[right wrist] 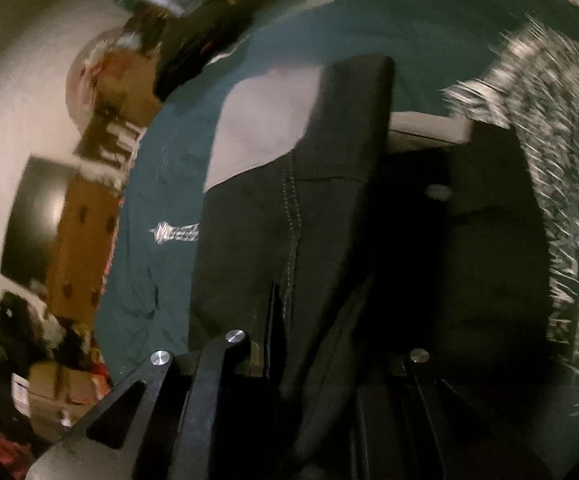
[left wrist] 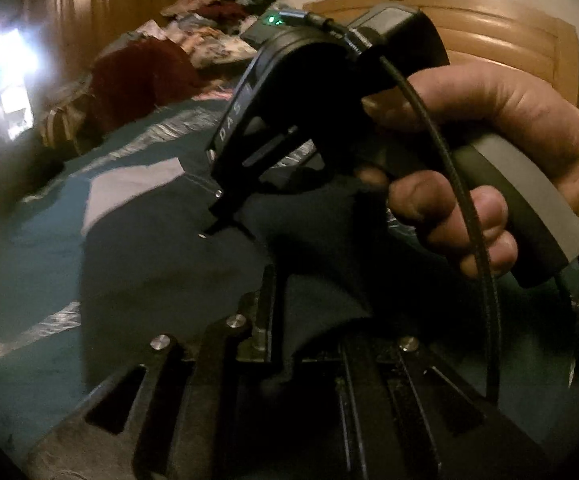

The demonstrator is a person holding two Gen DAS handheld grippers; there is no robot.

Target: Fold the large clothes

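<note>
A dark navy garment (left wrist: 161,248) with a pale grey lining patch (left wrist: 129,192) lies on a teal bedspread (left wrist: 21,248). My left gripper (left wrist: 305,312) sits at the bottom of the left wrist view, shut on a fold of this garment. In the same view, just ahead, a hand (left wrist: 489,152) holds my right gripper (left wrist: 215,228), whose tips pinch the cloth. In the right wrist view the right gripper (right wrist: 317,320) has a raised fold of the stitched dark garment (right wrist: 249,220) between its jaws. The grey patch (right wrist: 265,120) shows beyond it. Its right finger is lost in shadow.
A heap of mixed clothes (left wrist: 209,28) and a maroon cloth (left wrist: 141,76) lie at the bed's far end, below a wooden headboard (left wrist: 489,40). Beside the bed stand a brown cabinet (right wrist: 85,240), a dark screen (right wrist: 29,216) and boxes (right wrist: 49,384).
</note>
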